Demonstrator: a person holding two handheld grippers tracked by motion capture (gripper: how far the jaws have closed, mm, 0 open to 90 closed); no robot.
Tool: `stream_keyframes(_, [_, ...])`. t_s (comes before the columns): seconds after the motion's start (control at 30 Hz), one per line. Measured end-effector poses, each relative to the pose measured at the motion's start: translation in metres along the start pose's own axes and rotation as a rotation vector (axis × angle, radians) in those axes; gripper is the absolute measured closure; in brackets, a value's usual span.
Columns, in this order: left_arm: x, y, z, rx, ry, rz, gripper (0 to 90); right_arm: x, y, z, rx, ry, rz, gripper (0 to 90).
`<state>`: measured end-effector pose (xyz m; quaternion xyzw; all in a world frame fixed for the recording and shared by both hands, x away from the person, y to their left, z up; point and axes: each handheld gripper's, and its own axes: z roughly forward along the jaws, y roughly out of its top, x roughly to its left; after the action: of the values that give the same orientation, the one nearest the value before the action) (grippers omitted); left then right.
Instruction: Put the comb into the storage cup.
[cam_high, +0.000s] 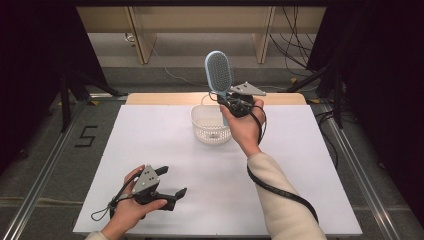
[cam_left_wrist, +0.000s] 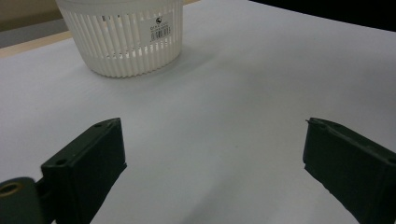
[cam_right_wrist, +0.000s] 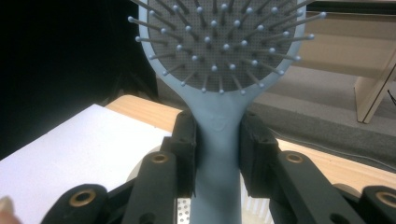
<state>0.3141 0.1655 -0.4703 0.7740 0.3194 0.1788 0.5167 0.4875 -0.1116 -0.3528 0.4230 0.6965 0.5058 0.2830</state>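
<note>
With the right gripper (cam_right_wrist: 217, 154) clamped on the hairbrush (cam_right_wrist: 219, 140) handle, keep the brush vertical and lower it straight into the basket (cam_high: 206, 131) beneath; left gripper (cam_left_wrist: 212, 163) rests wide open.

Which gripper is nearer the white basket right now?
Right. The right gripper, shut on the blue hairbrush, is held directly above the white basket; the left gripper sits open at the table's near edge, well short of it.
</note>
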Motion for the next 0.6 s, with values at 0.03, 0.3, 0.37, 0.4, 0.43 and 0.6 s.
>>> stream_keyframes(0.03, [0.0,0.0,0.0,0.0,0.0,0.0,5.2,0.0001,0.0001,0.0002,0.0,0.0,0.0,70.3])
stream_keyframes(0.3, [0.0001,0.0,-0.0001,0.0,0.0,-0.001,5.3,0.001,0.0018,0.0018,0.001,0.001,-0.004,70.3])
stream_keyframes(0.37, [0.0001,0.0001,-0.0001,-0.001,0.0,-0.001,5.3,0.0013,0.0023,0.0024,0.002,0.003,-0.006,70.3])
stream_keyframes(0.4, [0.0001,0.0001,-0.0001,-0.001,0.0,-0.001,5.3,0.0016,0.0025,0.0027,0.001,0.003,-0.005,70.3])
stream_keyframes(0.43, [-0.0001,0.0001,-0.0001,-0.001,-0.001,-0.002,5.3,0.0019,0.0028,0.003,0.0,0.003,-0.004,70.3])
stream_keyframes(0.6, [0.0002,0.0002,-0.0002,-0.001,0.001,0.001,5.3,0.0029,0.0042,0.0037,-0.002,0.006,-0.007,70.3])
